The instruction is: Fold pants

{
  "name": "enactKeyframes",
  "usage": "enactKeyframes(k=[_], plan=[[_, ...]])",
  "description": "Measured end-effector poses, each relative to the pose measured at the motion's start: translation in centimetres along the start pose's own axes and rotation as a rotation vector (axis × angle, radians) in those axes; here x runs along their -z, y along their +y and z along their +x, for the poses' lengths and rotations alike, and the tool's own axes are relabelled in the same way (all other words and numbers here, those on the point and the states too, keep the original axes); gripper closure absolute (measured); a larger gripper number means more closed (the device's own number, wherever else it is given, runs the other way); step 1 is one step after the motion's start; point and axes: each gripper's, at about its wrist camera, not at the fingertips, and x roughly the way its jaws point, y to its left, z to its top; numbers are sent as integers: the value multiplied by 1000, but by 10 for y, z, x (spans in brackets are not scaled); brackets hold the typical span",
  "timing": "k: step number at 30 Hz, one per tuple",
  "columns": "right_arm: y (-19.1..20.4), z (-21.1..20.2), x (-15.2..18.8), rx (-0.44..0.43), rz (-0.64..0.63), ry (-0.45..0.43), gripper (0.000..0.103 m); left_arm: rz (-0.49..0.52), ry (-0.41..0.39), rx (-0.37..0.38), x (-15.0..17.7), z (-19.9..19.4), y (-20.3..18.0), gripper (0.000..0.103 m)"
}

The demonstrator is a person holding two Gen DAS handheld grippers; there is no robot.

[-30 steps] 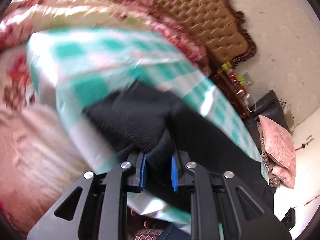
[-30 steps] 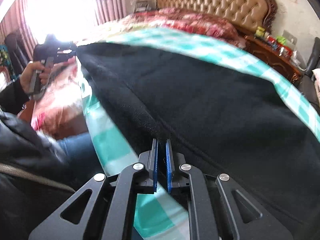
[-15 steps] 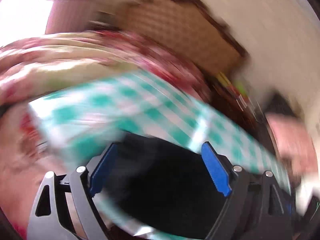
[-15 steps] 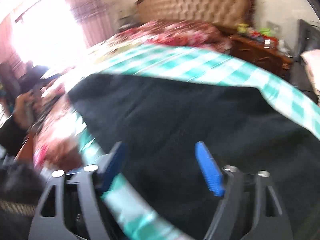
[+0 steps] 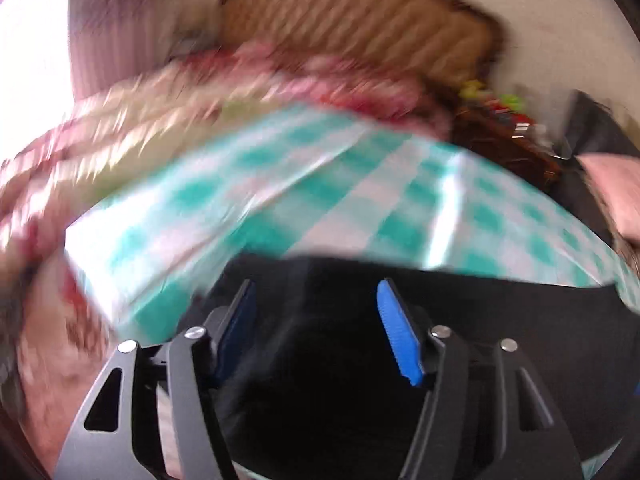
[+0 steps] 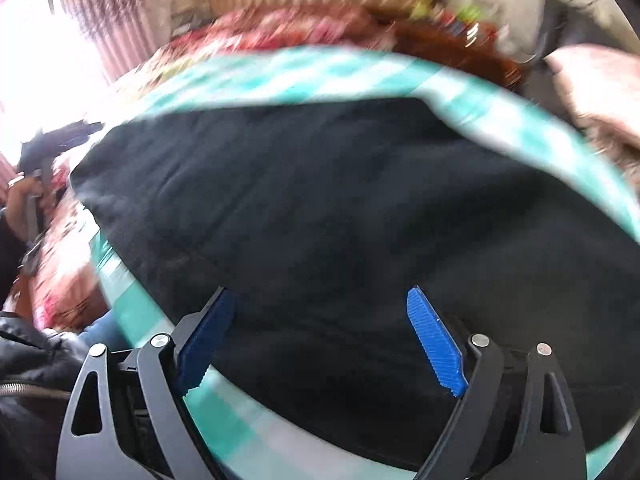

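The black pants (image 6: 320,208) lie spread flat on a teal-and-white checked cloth (image 5: 360,184) that covers the surface, filling the right wrist view from about 9 o'clock across to 3 o'clock; in the left wrist view their dark edge sits at 6 o'clock with bare cloth beyond it toward 12. The left hand-held gripper (image 5: 316,328) has its jaws spread, though they have just narrowed a little, and nothing is between the blue pads (image 5: 396,336); the fabric lies below them, not pinched. The right hand-held gripper (image 6: 320,332) is spread wider, its jaws having just been opening, and it too holds nothing, with the pants under it. Judging from this, a fold has been laid down and both grippers are free for the next one. To do that well, each gripper should come down on an outer edge or corner, take all layers in one pinch, and lift only enough to clear the cloth, so the checked cover is not dragged along. Both should travel together and keep the fabric taut between them. Beyond the cloth, toward 12 o'clock, lie a floral bedspread (image 5: 280,80) and a tufted headboard (image 5: 360,12); the person's hand (image 6: 22,196) shows at 9 o'clock in the right view.
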Motion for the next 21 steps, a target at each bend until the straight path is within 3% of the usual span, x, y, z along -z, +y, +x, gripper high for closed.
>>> enactKeyframes(k=[2, 3, 5, 7, 9, 13, 15, 17, 19, 21], plan=[[-36, -1, -3, 123, 96, -13, 15, 51, -9, 75, -3, -5, -29, 20], [-57, 2, -7, 209, 135, -7, 14, 82, 11, 121, -2, -2, -47, 20], [-87, 10, -12, 280, 165, 5, 14, 152, 56, 200, 3, 6, -87, 20], [-109, 26, -6, 372, 138, 130, 14, 262, 80, 245, 12, 10, -137, 20], [-131, 14, 17, 310, 180, 147, 11, 376, 112, 241, 23, 14, -184, 20], [-142, -15, 48, 254, 191, 113, 11, 422, 152, 285, 35, 18, -230, 20], [-147, -26, 48, 206, 194, 108, 11, 486, 132, 334, 37, 11, -264, 20], [-157, -45, 46, 204, 253, 44, 11, 578, 120, 433, 41, -3, -319, 19], [-179, -60, 44, 226, 361, -24, 11, 650, 133, 524, 52, -11, -368, 10], [-190, -55, 45, 228, 373, -2, 11, 712, 163, 537, 65, -6, -404, 7]])
